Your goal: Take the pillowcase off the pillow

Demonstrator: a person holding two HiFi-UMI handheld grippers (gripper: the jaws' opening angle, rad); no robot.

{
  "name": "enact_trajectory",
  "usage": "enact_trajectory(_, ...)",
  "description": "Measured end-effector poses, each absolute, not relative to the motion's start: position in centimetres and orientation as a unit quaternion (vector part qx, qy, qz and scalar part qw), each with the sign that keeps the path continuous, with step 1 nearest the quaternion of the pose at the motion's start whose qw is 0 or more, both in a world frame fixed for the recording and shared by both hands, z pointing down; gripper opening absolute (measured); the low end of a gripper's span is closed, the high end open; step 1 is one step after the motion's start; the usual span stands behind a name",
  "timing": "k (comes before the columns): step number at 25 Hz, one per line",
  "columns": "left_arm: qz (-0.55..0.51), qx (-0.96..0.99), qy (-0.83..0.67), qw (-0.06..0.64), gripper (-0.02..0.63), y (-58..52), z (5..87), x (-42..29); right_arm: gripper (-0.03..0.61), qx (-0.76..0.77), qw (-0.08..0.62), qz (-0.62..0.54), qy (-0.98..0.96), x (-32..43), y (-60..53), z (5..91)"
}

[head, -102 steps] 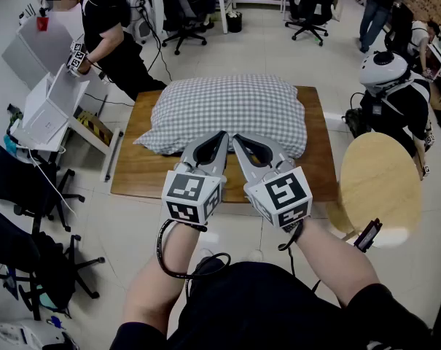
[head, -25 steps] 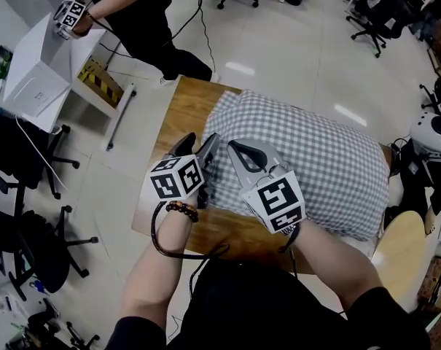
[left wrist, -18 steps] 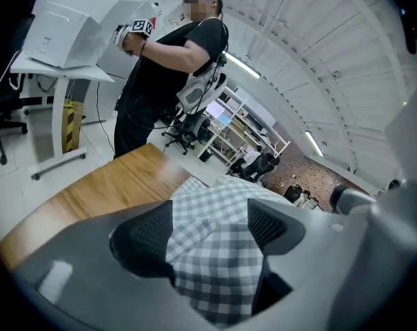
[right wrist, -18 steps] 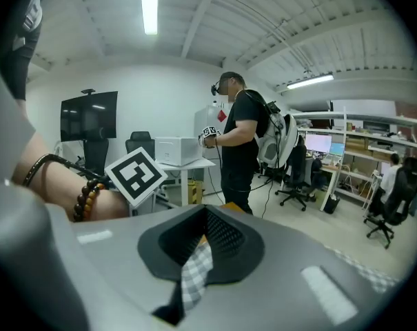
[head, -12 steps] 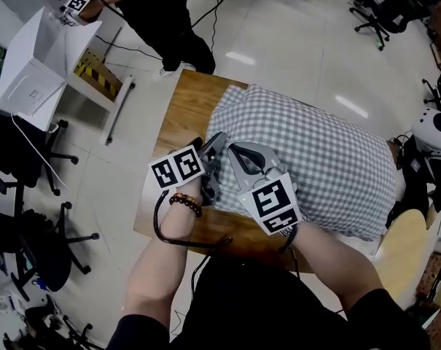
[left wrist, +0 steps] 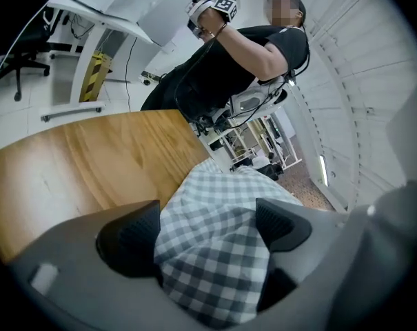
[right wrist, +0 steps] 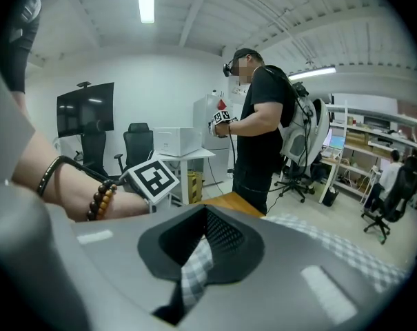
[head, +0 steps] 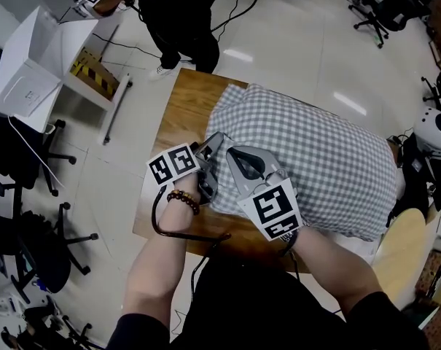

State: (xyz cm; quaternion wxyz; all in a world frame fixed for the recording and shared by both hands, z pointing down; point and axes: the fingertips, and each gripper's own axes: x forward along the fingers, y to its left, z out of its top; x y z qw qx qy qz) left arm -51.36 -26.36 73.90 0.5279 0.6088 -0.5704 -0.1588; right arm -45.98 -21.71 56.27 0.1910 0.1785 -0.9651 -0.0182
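Lying on the table (head: 178,115), the checked pillow (head: 315,152) has its near corner between the wide jaws of the left tongs (left wrist: 215,229), which have just been opening, while the right tongs (right wrist: 201,247) are shut tight on a bit of pillowcase (right wrist: 195,276).

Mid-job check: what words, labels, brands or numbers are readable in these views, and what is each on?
No legible words, brands or numbers in any view.
Left marker cube, right marker cube: black-and-white square patterns, no letters.
White box: small grey label, too small to read.
Yellow-black striped panel: stripes only, no text.
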Motion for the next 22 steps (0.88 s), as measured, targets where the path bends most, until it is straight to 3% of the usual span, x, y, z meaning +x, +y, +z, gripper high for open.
enact_trajectory(7, -0.196, 0.618, -0.498, 0.576, 0.421, -26.6, 75.4, -47.8, 0.002, 0.179, 0.186, -0.014, -0.966, -44.6, -21.9, 56.7)
enact_trajectory(11, -0.180, 0.651, -0.483, 0.557, 0.200, -26.7, 73.2, -47.4, 0.002, 0.180, 0.190, -0.010, -0.965, -45.1, -22.2, 56.4)
enact_trajectory(16, -0.136, 0.686, -0.496, 0.515, 0.024, -26.4, 71.2, -46.5, 0.002, 0.183, 0.189, -0.007, -0.965, -44.6, -22.0, 56.2)
enact_trajectory(22, -0.096, 0.705, -0.534, 0.456, 0.009, -26.3, 69.4, -46.9, 0.002, 0.188, 0.184, -0.007, -0.965, -43.9, -22.1, 55.9)
